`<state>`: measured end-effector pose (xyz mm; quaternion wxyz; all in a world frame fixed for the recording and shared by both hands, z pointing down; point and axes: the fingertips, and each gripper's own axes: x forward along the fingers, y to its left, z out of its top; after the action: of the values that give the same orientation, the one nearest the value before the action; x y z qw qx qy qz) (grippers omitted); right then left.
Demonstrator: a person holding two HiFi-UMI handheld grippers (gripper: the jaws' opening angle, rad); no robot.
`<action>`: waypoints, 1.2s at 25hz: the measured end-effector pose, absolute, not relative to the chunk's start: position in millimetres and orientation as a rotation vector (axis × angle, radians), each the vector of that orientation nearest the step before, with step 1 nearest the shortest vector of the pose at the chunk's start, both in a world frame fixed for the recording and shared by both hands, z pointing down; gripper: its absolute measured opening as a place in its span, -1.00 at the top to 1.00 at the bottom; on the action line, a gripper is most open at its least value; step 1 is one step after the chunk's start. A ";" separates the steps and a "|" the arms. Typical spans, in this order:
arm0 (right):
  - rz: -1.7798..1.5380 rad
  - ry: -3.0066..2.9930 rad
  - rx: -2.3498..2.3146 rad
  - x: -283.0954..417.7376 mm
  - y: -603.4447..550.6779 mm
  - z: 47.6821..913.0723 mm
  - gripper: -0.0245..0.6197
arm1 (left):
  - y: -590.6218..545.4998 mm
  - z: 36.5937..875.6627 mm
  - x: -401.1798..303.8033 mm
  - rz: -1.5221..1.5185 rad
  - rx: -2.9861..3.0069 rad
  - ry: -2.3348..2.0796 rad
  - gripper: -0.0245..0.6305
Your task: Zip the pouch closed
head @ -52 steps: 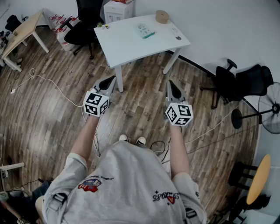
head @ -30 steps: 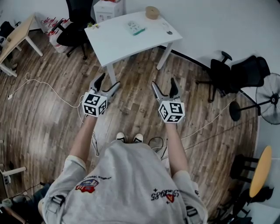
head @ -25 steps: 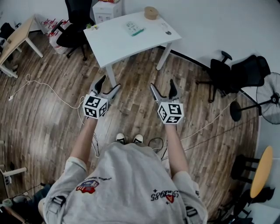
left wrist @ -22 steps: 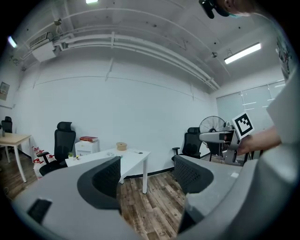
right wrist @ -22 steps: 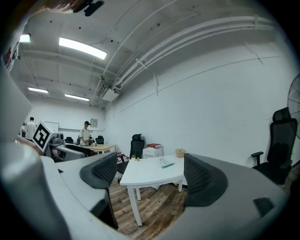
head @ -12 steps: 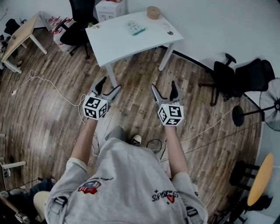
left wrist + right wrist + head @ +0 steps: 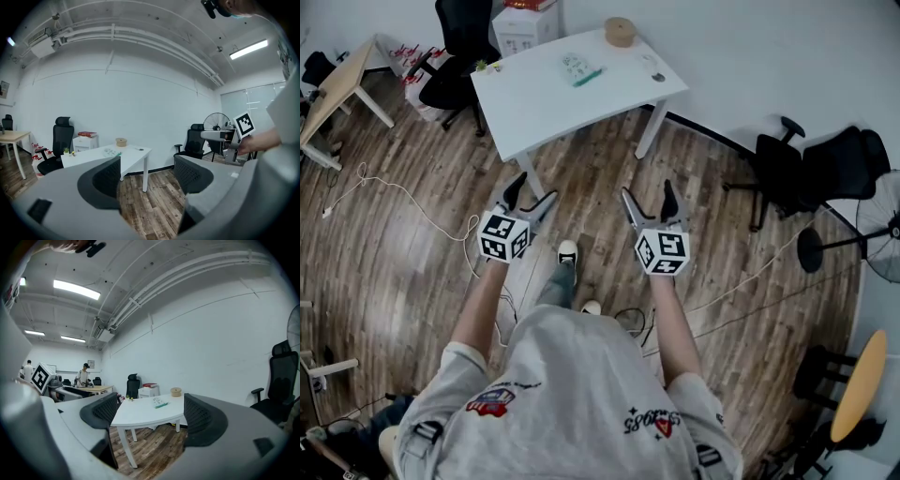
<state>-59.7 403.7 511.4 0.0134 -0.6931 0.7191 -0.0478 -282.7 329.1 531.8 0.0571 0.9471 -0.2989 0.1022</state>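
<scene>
Wooden floor boards (image 7: 412,234) run all across the room, and a person in a grey shirt (image 7: 572,394) stands on them, well back from a white table (image 7: 609,98). One shoe (image 7: 567,251) is set out in front. The left gripper (image 7: 534,189) is held out over the floor, and its jaws are wide apart with only air between them. The right gripper (image 7: 647,190) is held the same way beside it, jaws spread and holding nothing. Both point toward the table but are not near it. The pouch (image 7: 575,67) lies flat on the table top, toward the far side, with a green strip along one edge. It is too small to tell if its zip is done up. A round brown roll (image 7: 620,31) sits near the far corner of the table, and a small dark thing (image 7: 654,77) lies by the right edge. A black chair (image 7: 459,47) and a white cabinet (image 7: 528,23) stand behind the table. More black chairs (image 7: 825,173) and a fan (image 7: 881,230) stand off to the right. Far off by a wooden desk (image 7: 89,389) another person (image 7: 84,375) stands.
</scene>
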 end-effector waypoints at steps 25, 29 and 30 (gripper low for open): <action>-0.083 2.170 -2.346 -5.6 144.0 498.3 -0.39 | 37.0 540.2 -189.8 0.324 2.926 -0.636 -0.12; -0.096 2.166 -2.351 -1.5 127.1 502.6 -0.39 | 20.2 548.8 -185.4 0.331 2.907 -0.624 -0.12; -0.101 2.168 -2.351 1.2 123.3 505.5 -0.38 | 17.3 551.4 -182.3 0.336 2.905 -0.619 -0.12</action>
<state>1.2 123.3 505.5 -0.0289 -0.7345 0.6773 -0.0317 -182.3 17.3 551.4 0.0760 0.9691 -0.2063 0.1121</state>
